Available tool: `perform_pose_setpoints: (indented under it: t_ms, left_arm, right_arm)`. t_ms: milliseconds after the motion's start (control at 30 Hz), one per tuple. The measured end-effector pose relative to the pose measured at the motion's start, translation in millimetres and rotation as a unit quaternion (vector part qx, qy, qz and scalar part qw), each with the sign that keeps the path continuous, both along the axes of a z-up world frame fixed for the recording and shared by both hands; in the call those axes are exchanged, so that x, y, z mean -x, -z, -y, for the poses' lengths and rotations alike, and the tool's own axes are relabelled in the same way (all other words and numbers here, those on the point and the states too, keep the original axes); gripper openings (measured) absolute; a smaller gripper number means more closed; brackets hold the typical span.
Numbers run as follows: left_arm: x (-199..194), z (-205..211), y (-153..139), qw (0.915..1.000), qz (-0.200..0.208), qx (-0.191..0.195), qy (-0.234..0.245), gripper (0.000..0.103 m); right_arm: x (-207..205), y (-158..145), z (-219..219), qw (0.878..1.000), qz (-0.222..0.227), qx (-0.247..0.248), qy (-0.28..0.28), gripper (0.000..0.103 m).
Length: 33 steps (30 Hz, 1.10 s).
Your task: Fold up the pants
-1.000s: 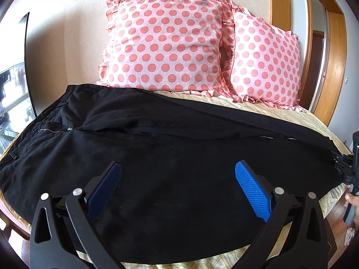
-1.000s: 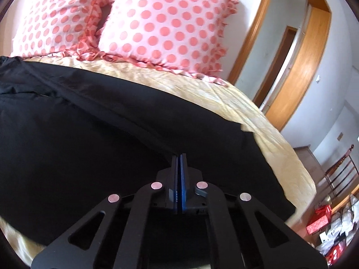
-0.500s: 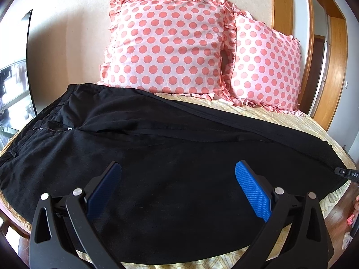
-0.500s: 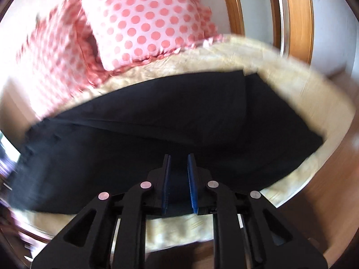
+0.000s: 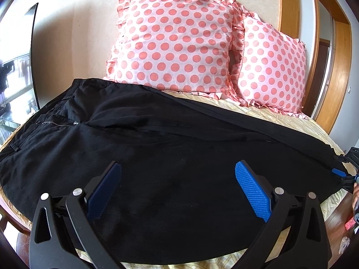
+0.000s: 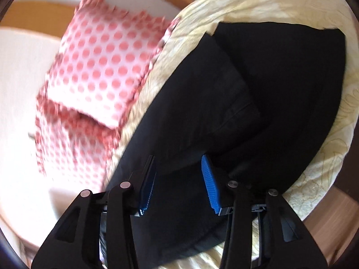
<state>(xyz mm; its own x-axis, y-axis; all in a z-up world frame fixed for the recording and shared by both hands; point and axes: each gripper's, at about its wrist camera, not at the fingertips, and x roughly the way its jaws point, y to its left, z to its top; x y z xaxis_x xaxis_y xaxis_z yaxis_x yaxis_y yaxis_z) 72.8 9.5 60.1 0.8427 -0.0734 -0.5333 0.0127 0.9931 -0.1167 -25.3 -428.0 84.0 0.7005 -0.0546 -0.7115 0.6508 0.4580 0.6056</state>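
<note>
Black pants (image 5: 170,157) lie spread across the bed, waistband and zipper at the left, legs running to the right. My left gripper (image 5: 177,179) hovers wide open over the near leg with nothing between its blue pads. In the right wrist view the leg ends (image 6: 258,85) lie on the yellow bedspread (image 6: 264,2), one cuff overlapping the other. My right gripper (image 6: 178,174) hangs over the black cloth, rolled to one side, its jaws opening and not pressing on the fabric. It also shows at the far right edge of the left wrist view as the right gripper (image 5: 345,174).
Two pink polka-dot pillows (image 5: 179,42) lean against the wall behind the pants. A wooden door frame (image 5: 336,71) stands at the right. The bed's edge and the wooden floor (image 6: 325,228) lie close to my right gripper.
My right gripper has gone from shut to parted and has rolled strongly, so the bed now appears tilted. It reappears at the right edge of the left wrist view. The left gripper has stayed put.
</note>
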Motion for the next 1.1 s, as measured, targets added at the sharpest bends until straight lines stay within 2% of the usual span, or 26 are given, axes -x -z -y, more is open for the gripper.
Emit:
perform_pose_setpoints:
  t_ms: [67,233,300,367,433,467,533,567,633,667,900,933,967,1100]
  left_arm:
    - [-2,-2,1,1.0,-0.003,0.001,-0.002,0.101]
    - [-2,-5,-2,0.9998,0.006,-0.017,-0.008,0.101]
    - [-6,-6,-3,0.9998,0.007,-0.018,-0.011,0.101]
    - [-9,-7,-4,0.9999,0.003,-0.011,-0.009,0.101]
    - [-8,-8,-5,1.0,0.004,-0.004,-0.004,0.101]
    - [-7,-9,-5,0.9999,0.007,-0.006,-0.005,0.101]
    - [-6,-10,-6,0.9998,0.011,-0.013,-0.007,0.101]
    - [-5,-12,-7,0.9997,0.013,-0.017,-0.01,0.101]
    - [-5,-16,-10,0.9995,0.017,-0.023,-0.017,0.101]
    - [-6,-18,-12,0.9993,0.019,-0.026,-0.021,0.101]
    - [-20,-36,-29,0.9973,0.04,-0.04,-0.046,0.101]
    - [-22,-39,-30,0.9971,0.042,-0.04,-0.049,0.101]
    - [-25,-43,-33,0.9972,0.044,-0.035,-0.049,0.101]
    - [-32,-57,-38,0.9974,0.045,-0.015,-0.055,0.101]
  right_arm:
    - [2,0,1,1.0,0.006,-0.002,0.022,0.043]
    - [2,-1,-6,0.998,-0.036,-0.031,0.036,0.044]
    - [-11,-4,0,0.997,-0.053,-0.036,0.042,0.054]
    - [-26,-8,1,0.996,-0.075,-0.013,0.037,0.061]
    - [-36,-8,0,0.996,-0.086,0.011,0.035,0.063]
    - [-39,-6,0,0.996,-0.078,0.017,0.033,0.063]
    - [-37,-3,3,0.997,-0.057,0.029,0.04,0.051]
    - [-34,1,6,0.998,-0.044,0.03,0.04,0.039]
    - [-32,8,11,0.998,-0.034,0.029,0.04,0.028]
    - [-30,10,14,0.998,-0.035,0.036,0.041,0.019]
    - [-31,10,25,0.998,-0.028,0.04,0.048,0.019]
    - [-32,9,27,0.998,-0.025,0.047,0.043,0.015]
    - [-33,7,28,0.998,-0.014,0.058,0.036,0.003]
    - [-12,-18,28,0.994,0.04,0.1,0.023,0.002]
